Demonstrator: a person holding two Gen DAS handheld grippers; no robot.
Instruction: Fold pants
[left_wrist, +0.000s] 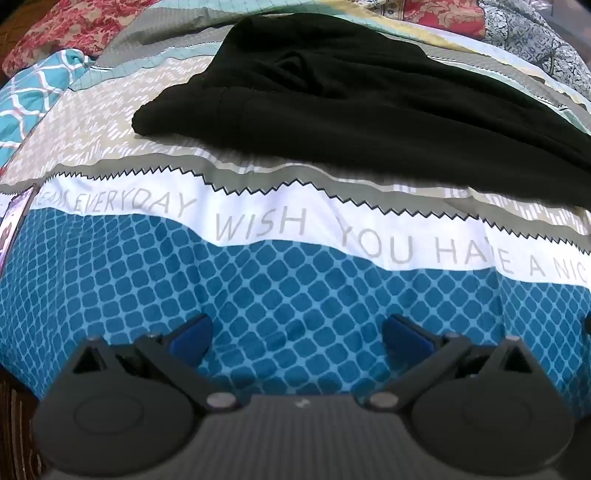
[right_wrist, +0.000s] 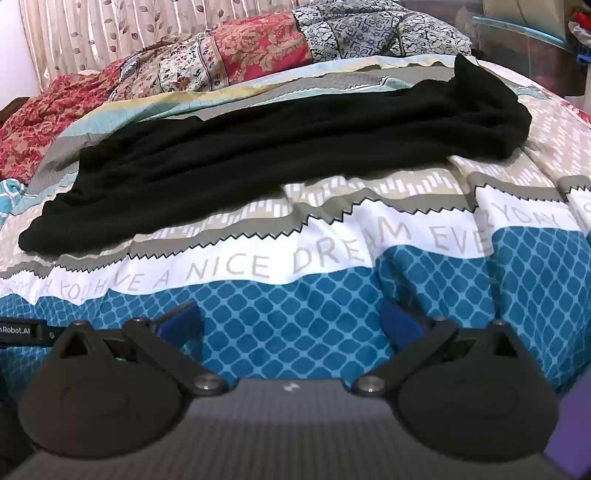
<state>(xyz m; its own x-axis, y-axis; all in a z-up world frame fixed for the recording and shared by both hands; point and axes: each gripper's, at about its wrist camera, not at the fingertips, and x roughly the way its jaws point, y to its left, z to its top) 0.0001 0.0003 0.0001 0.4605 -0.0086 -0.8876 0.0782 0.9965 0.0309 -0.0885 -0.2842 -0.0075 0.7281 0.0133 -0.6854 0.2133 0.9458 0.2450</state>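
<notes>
Black pants (left_wrist: 332, 107) lie stretched sideways across the bed, folded lengthwise with the legs stacked. In the right wrist view the pants (right_wrist: 258, 147) run from lower left to upper right, one end bunched near the right. My left gripper (left_wrist: 297, 334) is open and empty, low over the blue patterned part of the bedsheet, well short of the pants. My right gripper (right_wrist: 291, 321) is open and empty too, over the same blue band, apart from the pants.
The bedsheet (left_wrist: 258, 229) has blue, white lettered and grey-beige bands. Crumpled floral quilts (right_wrist: 221, 55) pile up behind the pants. A teal patterned cloth (left_wrist: 33, 96) lies at the far left. A curtain (right_wrist: 92, 29) hangs behind the bed.
</notes>
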